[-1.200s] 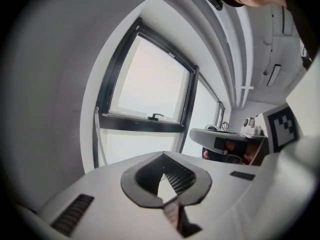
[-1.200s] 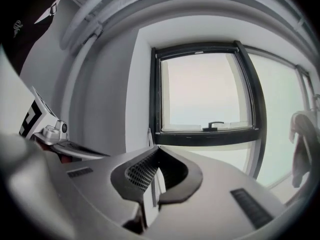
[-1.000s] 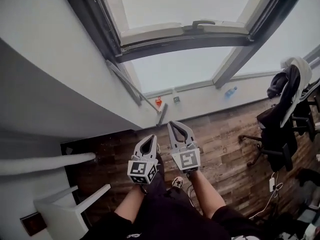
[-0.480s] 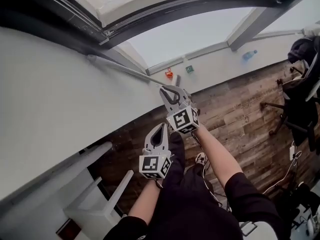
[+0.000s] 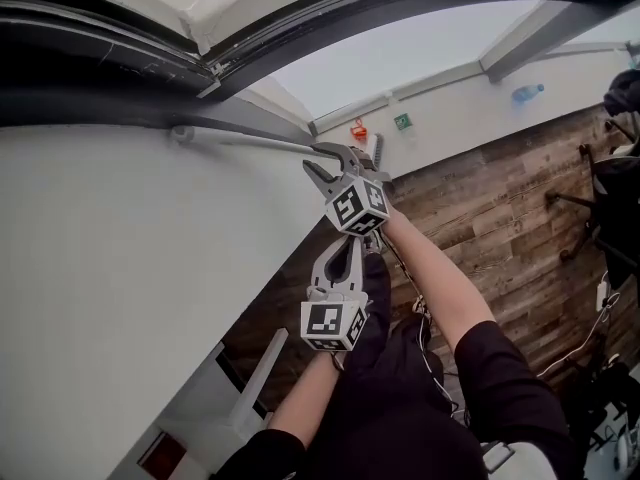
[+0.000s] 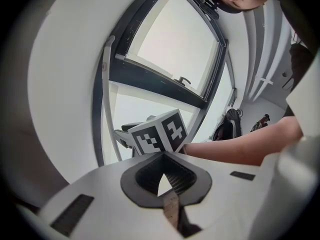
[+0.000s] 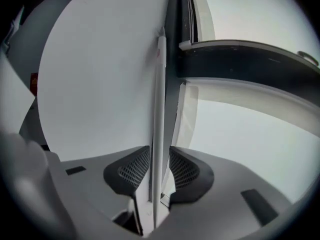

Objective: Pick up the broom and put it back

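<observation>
The broom's pale handle (image 5: 250,140) leans along the white wall (image 5: 120,268) below the window. My right gripper (image 5: 318,160) is at the handle's lower part. Its jaws are opening, and the handle (image 7: 158,109) runs straight between them in the right gripper view, with a gap to each pad. My left gripper (image 5: 348,243) hangs lower and nearer to me, behind the right one, and is shut with nothing in it. In the left gripper view its closed tips (image 6: 162,171) point at the right gripper's marker cube (image 6: 159,134), and the handle (image 6: 106,109) rises at the left.
A dark-framed window (image 5: 400,58) tops the wall. On the wooden floor (image 5: 480,218) a small red object (image 5: 357,128) and a bottle (image 5: 527,92) lie along the skirting. An office chair (image 5: 620,198) stands at the right, a white piece of furniture (image 5: 250,388) at the lower left.
My right gripper has gone forward and left to the broom handle and opened its jaws around it. The left gripper has fallen back below it, still shut.
</observation>
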The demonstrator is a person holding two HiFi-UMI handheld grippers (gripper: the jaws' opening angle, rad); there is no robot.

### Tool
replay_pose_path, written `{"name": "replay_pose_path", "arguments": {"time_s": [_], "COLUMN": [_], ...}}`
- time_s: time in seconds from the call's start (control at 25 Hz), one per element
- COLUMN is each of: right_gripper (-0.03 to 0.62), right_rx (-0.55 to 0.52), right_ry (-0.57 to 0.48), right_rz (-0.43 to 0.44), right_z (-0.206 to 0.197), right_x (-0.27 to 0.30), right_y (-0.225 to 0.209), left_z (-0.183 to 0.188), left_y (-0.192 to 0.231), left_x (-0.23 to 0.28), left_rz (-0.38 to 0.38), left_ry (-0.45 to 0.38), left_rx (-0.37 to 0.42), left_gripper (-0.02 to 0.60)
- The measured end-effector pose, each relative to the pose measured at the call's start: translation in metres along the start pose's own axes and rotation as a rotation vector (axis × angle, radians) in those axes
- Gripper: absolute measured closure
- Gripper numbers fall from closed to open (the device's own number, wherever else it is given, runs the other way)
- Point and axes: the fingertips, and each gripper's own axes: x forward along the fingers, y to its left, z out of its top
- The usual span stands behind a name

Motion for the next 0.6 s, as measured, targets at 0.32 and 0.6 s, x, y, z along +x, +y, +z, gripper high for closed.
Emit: {"name": "replay_pose_path", "arguments": {"time_s": [0.32,0.6], "right_gripper": [0.459,0.508], "right_rx": [-0.011,0.025], "right_ry": [0.009,-0.057], "right_rz": [0.054,0.016], "right_z": [-0.011,-0.014], "right_x": [0.043,0.033], "right_y": [0.007,0.005], "left_z": [-0.009,-0.016], "left_y": [0.019,0.021], "left_x": [0.009,0.001], "left_rz": [0.035,0.032], "left_ry": [0.033,0.059], "left_rx": [-0.004,0.025], "left_gripper": [0.581,0.581]}}
